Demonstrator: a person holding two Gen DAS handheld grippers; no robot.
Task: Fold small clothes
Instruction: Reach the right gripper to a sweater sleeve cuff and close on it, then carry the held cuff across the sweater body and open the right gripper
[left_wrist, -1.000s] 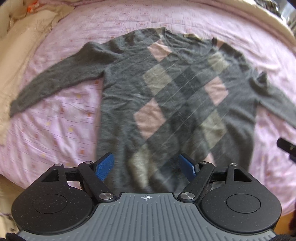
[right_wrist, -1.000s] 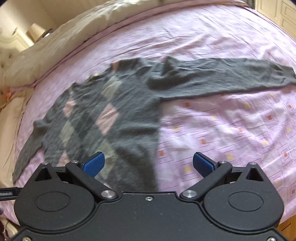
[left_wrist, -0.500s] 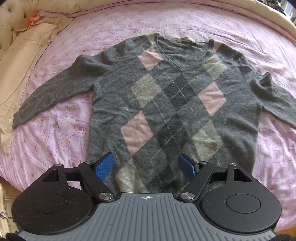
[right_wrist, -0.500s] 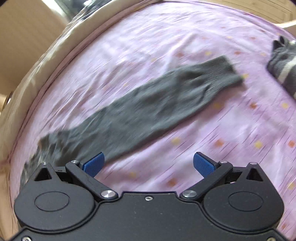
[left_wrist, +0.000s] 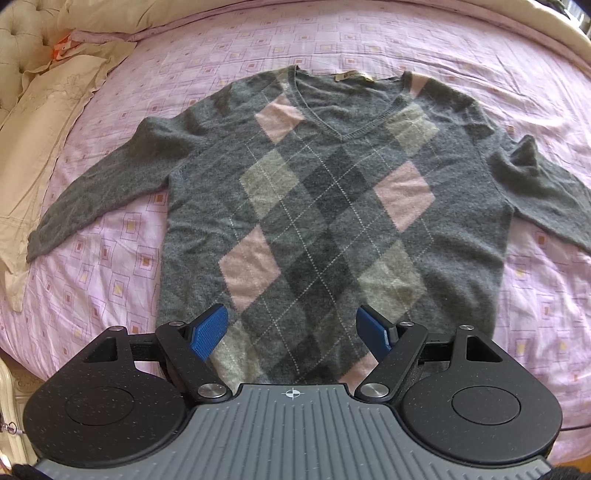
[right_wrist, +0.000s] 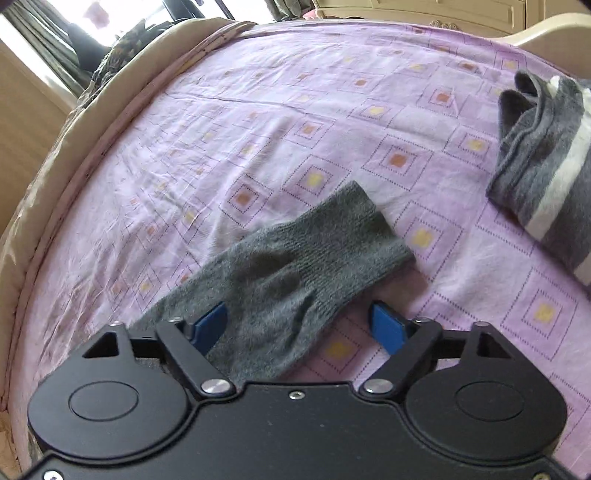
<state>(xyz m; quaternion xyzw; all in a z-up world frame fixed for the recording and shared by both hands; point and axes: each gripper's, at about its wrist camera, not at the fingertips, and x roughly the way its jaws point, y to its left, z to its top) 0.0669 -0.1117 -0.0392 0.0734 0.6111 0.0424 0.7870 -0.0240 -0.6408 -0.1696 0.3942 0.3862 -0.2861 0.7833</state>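
Step in hand: start of the first fold, right sleeve going in. The grey argyle sweater (left_wrist: 332, 221) lies flat, front up, spread on the pink patterned bed sheet (left_wrist: 110, 266), neck away from the left cam, both sleeves out to the sides. Not folded yet, as far as these views show.

Left gripper (left_wrist: 293, 328) hangs over the hem, jaws wide apart, nothing between them; whether the tips touch the knit can't be told.

Right gripper (right_wrist: 299, 325) is low over the right sleeve cuff (right_wrist: 332, 236). Jaws apart, not clamped. The sleeve cloth runs between the blue pads (right_wrist: 208, 323), nearer the left one, w/ bare sheet showing by the other. A folded grey-and-white striped garment (right_wrist: 546, 177) sits apart on the sheet, toward the far right.

Next move, as I judge it: close the right jaws on the sleeve just back of the cuff, lift, carry it across the chest. Knit is soft and thick, so a deep bite is needed or only the top layer comes up. Left should prob pin or hold the hem so the body doesn't drag.

Vs earlier: 1 s ago the right cam looked over the whole sweater from the hem side; half a sec ago it showed the full sleeve from higher up; now it's swung out and dropped close to the cuff. Left view is steadier and sharper, sweater sitting unchanged.
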